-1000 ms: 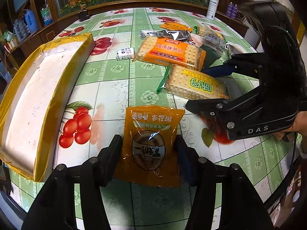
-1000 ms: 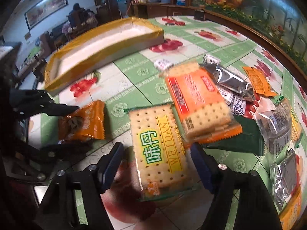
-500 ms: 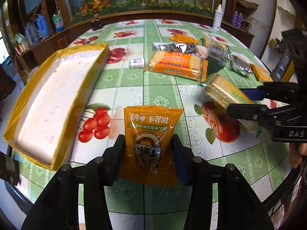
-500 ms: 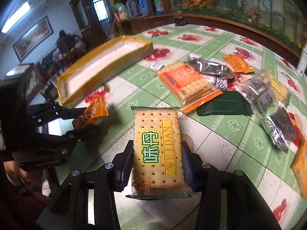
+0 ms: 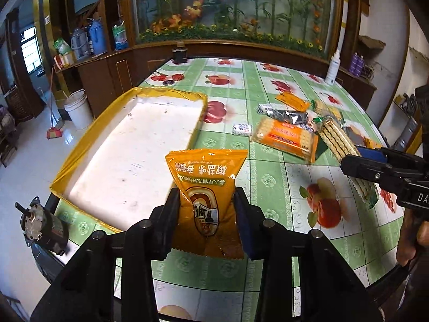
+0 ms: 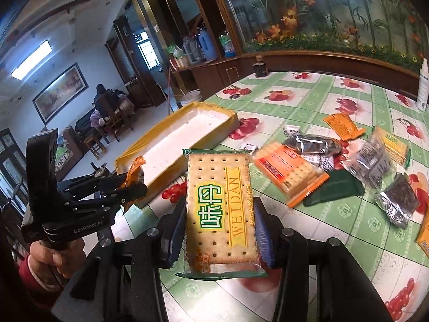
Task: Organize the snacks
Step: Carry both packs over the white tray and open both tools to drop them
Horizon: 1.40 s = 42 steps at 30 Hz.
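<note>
My left gripper holds an orange snack packet upright above the table, just right of the yellow-rimmed white tray. Its jaws are closing, and the pads press the packet's sides. My right gripper is shut on a WEIDAN cracker pack, lifted off the green fruit-print tablecloth. In the right wrist view the left gripper hangs by the tray's near corner. In the left wrist view the right gripper grips the cracker pack at the right edge.
Several loose snacks lie right of the tray: an orange cracker pack, silver packets and a dark green packet. A white bottle stands at the far edge. A small motor-like object sits at the table's near-left rim.
Both grippers closed on their packs and lifted them off the table. The left one has moved toward the tray with the orange packet. The cracker pack now hangs in the air.
</note>
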Each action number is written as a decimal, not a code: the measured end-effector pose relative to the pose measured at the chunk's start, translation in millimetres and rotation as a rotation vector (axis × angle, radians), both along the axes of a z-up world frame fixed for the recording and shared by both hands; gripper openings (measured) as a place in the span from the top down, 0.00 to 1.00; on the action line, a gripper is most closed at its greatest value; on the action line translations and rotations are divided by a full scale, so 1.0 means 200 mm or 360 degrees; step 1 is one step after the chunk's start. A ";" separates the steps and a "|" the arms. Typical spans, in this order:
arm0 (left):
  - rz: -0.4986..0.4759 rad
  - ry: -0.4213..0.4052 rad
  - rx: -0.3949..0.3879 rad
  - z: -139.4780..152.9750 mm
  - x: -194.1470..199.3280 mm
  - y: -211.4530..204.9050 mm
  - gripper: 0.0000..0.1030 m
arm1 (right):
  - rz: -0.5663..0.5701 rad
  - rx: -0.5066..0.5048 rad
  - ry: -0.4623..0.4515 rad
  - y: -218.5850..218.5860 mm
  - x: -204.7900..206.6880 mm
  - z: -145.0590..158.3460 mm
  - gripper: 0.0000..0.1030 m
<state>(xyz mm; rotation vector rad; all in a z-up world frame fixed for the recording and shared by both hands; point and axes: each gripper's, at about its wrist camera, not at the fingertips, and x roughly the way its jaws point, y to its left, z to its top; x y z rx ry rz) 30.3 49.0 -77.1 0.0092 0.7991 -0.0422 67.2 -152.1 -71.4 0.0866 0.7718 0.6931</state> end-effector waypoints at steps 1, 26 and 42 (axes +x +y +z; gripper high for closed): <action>0.0010 -0.0006 -0.0008 0.01 0.00 0.02 0.64 | 0.0005 0.0002 -0.0006 0.02 0.00 0.01 0.54; 0.0471 0.0007 0.0016 -0.10 0.25 0.59 0.64 | 0.0203 0.0078 0.0034 0.82 0.34 0.00 0.54; 0.0576 0.0200 -0.0030 -0.30 0.41 0.73 0.62 | 0.0174 -0.0124 0.0134 1.18 0.57 -0.25 0.54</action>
